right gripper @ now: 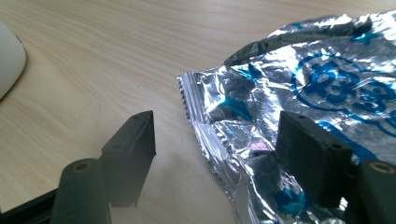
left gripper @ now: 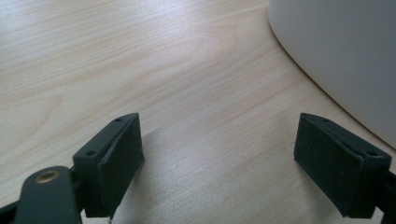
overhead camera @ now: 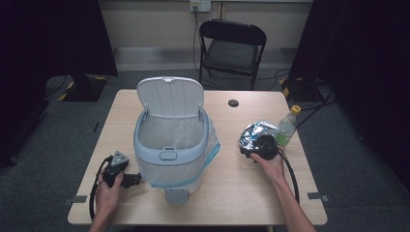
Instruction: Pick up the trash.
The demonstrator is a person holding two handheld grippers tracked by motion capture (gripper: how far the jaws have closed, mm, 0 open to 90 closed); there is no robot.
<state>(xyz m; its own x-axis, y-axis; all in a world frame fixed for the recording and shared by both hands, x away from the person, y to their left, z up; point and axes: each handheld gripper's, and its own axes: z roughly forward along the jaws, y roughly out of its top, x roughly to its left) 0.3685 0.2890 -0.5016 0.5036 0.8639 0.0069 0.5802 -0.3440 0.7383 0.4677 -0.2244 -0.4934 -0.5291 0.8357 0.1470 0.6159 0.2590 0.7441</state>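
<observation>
Bin (overhead camera: 169, 145) mid-table (overhead camera: 232, 193); foil bag (overhead camera: 255, 134) right, bottle (overhead camera: 286, 128) beside it.

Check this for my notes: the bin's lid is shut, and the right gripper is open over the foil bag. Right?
Not quite: the bin has its lid standing open, as the high view shows. The right gripper is indeed open over the foil bag.

bare forearms, no sleeves; black grippers, left gripper (overhead camera: 126, 180) topped by grey three-cornered plate, black cables, screw holes in black jaws.
</observation>
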